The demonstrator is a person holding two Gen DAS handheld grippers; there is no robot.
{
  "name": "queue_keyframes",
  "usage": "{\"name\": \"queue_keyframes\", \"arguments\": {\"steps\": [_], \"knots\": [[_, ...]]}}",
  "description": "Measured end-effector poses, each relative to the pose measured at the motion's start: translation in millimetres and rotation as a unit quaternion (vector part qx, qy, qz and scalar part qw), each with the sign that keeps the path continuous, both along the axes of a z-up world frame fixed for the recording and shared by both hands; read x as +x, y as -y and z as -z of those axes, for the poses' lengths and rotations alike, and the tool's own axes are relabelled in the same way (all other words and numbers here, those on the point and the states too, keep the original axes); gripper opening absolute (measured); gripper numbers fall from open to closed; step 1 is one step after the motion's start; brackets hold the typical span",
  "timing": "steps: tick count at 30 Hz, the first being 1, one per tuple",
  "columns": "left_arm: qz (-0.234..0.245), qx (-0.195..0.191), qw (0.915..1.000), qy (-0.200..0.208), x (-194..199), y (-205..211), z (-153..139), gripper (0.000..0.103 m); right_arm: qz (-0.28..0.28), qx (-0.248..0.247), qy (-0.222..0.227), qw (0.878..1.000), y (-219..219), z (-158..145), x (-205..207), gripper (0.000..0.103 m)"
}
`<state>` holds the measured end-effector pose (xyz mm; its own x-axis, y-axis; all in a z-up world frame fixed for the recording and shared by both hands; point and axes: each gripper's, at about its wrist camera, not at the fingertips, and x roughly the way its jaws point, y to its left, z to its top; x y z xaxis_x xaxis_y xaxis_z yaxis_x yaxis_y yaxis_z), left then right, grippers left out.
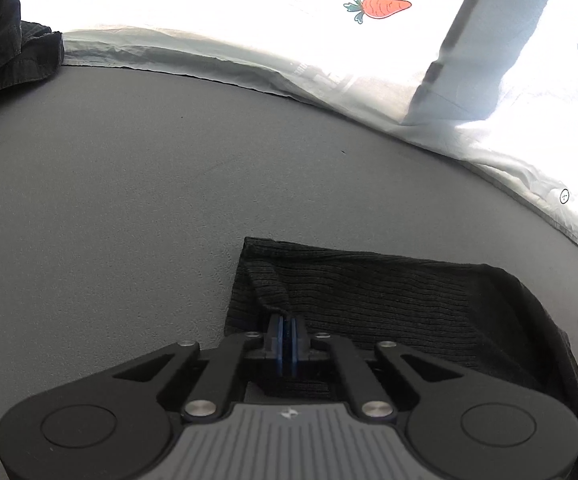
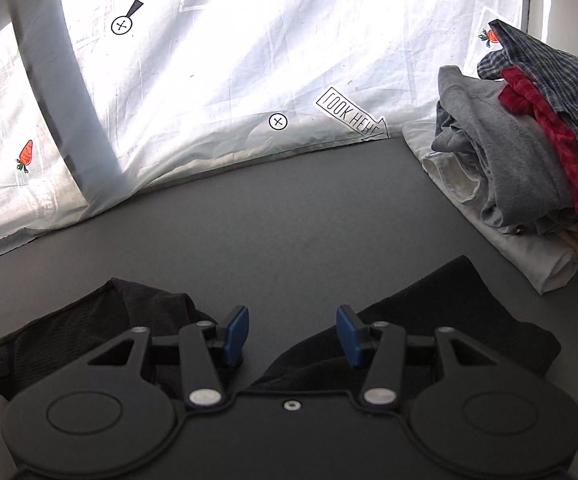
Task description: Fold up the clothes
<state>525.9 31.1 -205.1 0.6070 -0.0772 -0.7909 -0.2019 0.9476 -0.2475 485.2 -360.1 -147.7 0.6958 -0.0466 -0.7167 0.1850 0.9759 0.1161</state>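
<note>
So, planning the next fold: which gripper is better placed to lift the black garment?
Left. The left gripper is already shut on the black garment; the right gripper hangs open, holding nothing.

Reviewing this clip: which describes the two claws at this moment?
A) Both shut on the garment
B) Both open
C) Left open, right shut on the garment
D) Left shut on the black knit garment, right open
D: the left claw pinches a fold of the black knit garment with its pads together, while the right claw stands spread, holding nothing.

both wrist cams sit low and close over the grey desk (image 1: 129,200), looking forward past their own jaws toward the white printed sheet (image 2: 249,60), sharing the black knit garment (image 1: 369,292).
</note>
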Motion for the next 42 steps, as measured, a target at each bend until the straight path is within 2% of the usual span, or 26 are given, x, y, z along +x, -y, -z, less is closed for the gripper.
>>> {"name": "queue_keyframes", "arguments": {"steps": [4,8,13,16,21,25,29,33,36,38,40,42], "knots": [[0.014,-0.057,0.9964,0.062,-32,2,-41,0.003,0.012,0.008,0.000,1.000,4,-1,-30,0.049],[0.054,-0.097,0.9859,0.125,-76,21,-88,0.003,0.033,0.024,-0.002,0.999,14,-2,-64,0.049],[0.114,-0.137,0.9718,0.154,-137,53,-117,0.003,0.038,0.035,-0.005,0.999,22,-1,-102,0.049],[0.141,-0.152,0.9675,0.145,-173,65,-116,0.003,0.037,0.041,-0.013,0.998,25,3,-123,0.049],[0.156,-0.155,0.9705,0.099,-226,71,-96,0.001,0.024,0.044,-0.029,0.998,29,11,-152,0.049],[0.119,-0.135,0.9827,0.043,-254,66,-66,0.001,0.007,0.041,-0.041,0.998,35,18,-165,0.049],[0.057,-0.128,0.9899,0.016,-273,56,-47,0.000,-0.005,0.043,-0.051,0.998,44,24,-169,0.049],[0.003,-0.075,0.9970,-0.018,-286,42,-33,0.000,-0.021,0.034,-0.054,0.998,47,26,-169,0.049],[-0.033,-0.088,0.9951,-0.032,-290,25,-27,0.000,-0.031,0.028,-0.051,0.998,49,25,-168,0.049],[-0.044,-0.088,0.9950,-0.019,-285,20,-30,0.000,-0.035,0.024,-0.044,0.998,51,23,-163,0.049],[-0.043,-0.086,0.9953,-0.012,-272,22,-33,0.004,-0.037,0.027,-0.037,0.998,53,22,-151,0.049],[-0.041,-0.085,0.9955,-0.010,-257,30,-34,0.015,-0.038,0.028,-0.031,0.998,54,19,-139,0.046]]}}
